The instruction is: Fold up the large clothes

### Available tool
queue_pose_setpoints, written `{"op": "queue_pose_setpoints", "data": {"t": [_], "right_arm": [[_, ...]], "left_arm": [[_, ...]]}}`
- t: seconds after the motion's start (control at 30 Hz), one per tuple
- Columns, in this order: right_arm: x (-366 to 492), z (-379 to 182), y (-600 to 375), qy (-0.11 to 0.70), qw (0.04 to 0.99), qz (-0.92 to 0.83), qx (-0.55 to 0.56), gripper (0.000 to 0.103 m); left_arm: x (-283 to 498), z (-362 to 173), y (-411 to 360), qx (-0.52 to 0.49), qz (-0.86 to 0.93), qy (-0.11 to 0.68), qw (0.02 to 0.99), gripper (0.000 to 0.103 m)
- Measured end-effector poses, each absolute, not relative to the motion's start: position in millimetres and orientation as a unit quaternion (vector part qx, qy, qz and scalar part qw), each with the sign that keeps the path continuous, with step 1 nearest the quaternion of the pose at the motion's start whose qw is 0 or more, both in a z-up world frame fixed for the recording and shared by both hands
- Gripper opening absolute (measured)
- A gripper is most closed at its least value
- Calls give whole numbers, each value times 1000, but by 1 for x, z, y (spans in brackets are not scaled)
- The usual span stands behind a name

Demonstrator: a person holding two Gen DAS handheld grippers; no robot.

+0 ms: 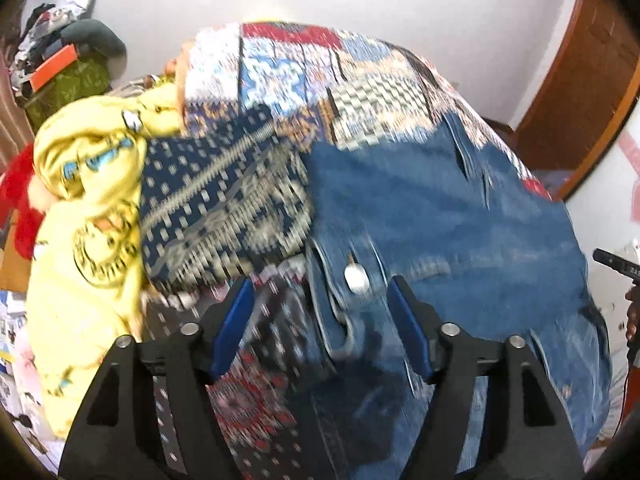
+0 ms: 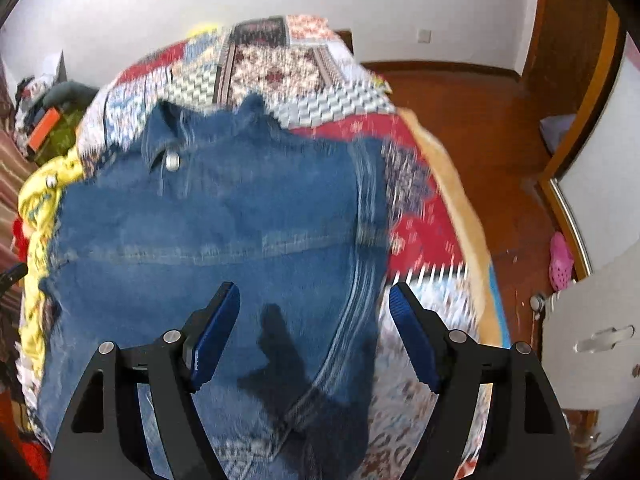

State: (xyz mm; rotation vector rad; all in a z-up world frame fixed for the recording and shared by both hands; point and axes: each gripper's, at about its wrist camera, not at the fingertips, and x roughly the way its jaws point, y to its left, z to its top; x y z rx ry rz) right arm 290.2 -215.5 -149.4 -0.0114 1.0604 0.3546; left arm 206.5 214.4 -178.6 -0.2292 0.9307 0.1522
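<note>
A pair of blue denim jeans (image 1: 432, 216) lies spread on a bed with a patchwork cover (image 1: 320, 76). Its waistband with a silver button (image 1: 356, 278) sits just beyond my left gripper (image 1: 320, 292), which is open and empty above the waistband. In the right wrist view the jeans (image 2: 208, 232) fill the middle, with the button (image 2: 173, 161) at the far left end. My right gripper (image 2: 314, 296) is open and empty, hovering over the jeans near their right side seam (image 2: 362, 248).
A folded navy patterned cloth (image 1: 224, 200) lies left of the jeans, with crumpled yellow clothing (image 1: 88, 208) and a red item (image 1: 20, 200) beyond it. A cluttered pile (image 1: 60, 64) stands far left. Wooden floor (image 2: 480, 128), a pink shoe (image 2: 560, 260) and a white door (image 2: 600, 320) are right of the bed.
</note>
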Motion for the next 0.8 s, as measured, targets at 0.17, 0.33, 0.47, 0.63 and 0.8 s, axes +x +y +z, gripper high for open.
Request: {"op": "queue_pose_setpoints", "data": {"t": [0.17, 0.33, 0.47, 0.63, 0.8], "right_arm": [[326, -144, -224, 494, 854, 160, 37, 74], [366, -170, -235, 522, 833, 155, 99, 74], [393, -200, -241, 552, 807, 150, 144, 74], [409, -214, -236, 549, 808, 153, 149, 74], [414, -214, -224, 543, 819, 154, 102, 38]], "left_arm": [[246, -179, 239, -141, 67, 445, 882, 69], [289, -205, 253, -206, 30, 470, 858, 70], [320, -239, 261, -267, 9, 492, 828, 70], [346, -267, 272, -328, -8, 487, 809, 69], [359, -264, 271, -335, -20, 473, 815, 19]]}}
